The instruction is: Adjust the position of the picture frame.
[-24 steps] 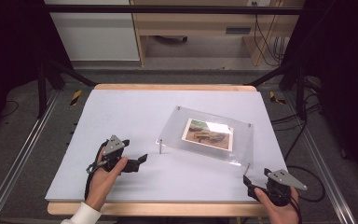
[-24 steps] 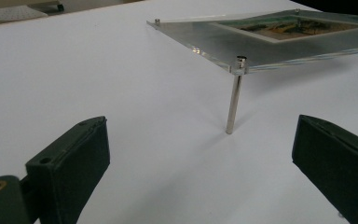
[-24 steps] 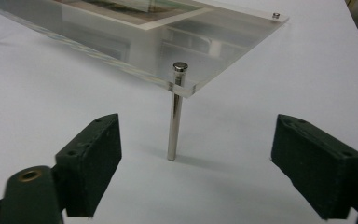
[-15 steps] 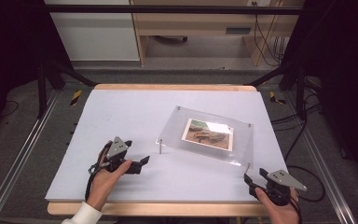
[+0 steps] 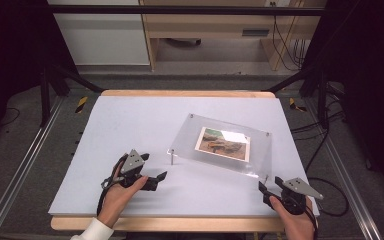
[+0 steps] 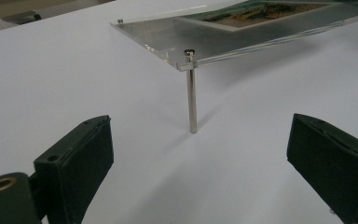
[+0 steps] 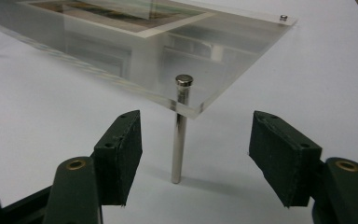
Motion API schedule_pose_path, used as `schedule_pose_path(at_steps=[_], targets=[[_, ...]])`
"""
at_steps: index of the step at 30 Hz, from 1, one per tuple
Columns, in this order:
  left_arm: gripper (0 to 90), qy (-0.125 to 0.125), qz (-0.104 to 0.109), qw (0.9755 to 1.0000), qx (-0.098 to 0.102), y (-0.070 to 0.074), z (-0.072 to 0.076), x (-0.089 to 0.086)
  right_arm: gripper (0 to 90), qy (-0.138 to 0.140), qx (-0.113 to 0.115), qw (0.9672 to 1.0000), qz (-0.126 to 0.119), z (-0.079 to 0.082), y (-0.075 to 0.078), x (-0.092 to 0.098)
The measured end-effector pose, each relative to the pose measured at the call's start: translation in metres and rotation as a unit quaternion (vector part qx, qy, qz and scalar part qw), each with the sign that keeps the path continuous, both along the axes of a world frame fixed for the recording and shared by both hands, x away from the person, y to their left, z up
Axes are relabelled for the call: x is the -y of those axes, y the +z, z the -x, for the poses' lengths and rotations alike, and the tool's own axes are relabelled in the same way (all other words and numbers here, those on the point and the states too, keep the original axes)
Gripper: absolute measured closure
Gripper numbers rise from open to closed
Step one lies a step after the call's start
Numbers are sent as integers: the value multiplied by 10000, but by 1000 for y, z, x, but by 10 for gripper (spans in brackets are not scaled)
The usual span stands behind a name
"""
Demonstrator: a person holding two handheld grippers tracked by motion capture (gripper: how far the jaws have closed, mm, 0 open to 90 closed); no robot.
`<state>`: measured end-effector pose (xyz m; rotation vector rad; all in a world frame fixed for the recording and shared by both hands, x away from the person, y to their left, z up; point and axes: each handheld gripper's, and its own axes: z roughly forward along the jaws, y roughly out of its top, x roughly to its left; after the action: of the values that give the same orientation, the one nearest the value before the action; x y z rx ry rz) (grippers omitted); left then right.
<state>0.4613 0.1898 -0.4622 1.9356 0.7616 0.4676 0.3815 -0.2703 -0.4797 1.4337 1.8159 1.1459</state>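
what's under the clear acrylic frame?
Under the clear acrylic photo frame: slim metal standoff legs at its near corners, propping it above the white tabletop. Through the clear margins, bare table and shadow. The printed photo hides the table beneath itself.

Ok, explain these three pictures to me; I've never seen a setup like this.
A person sits at a white table, holding hand tongs in each hand: the left tongs and the right tongs. One picture looks down from above; the other two come from cameras riding on each pair of tongs, with black jaws rising at the bottom. On the table stands a clear acrylic photo frame on thin metal legs. The left camera faces one leg, the right camera another. Both tongs are open; nothing is held.
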Motion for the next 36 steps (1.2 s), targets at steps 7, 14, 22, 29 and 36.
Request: schedule_pose_path(at_steps=[7,14,22,29,36], targets=[[65,13,16,10000,18,1,0,1,350,-24,-67,10000,-60,-6,-2,0],[65,21,39,10000,9,2,0,0,468,26,-125,9998,-123,-9,-3,0],[68,36,24,10000,7,2,0,1,593,168,-154,9995,-212,-14,-3,0],[69,31,31,10000,-23,2,1,4,678,288,-77,9984,-481,-18,-4,0],[69,44,30,10000,-46,1,0,3,794,445,-63,9972,-604,-22,-7,-1]])
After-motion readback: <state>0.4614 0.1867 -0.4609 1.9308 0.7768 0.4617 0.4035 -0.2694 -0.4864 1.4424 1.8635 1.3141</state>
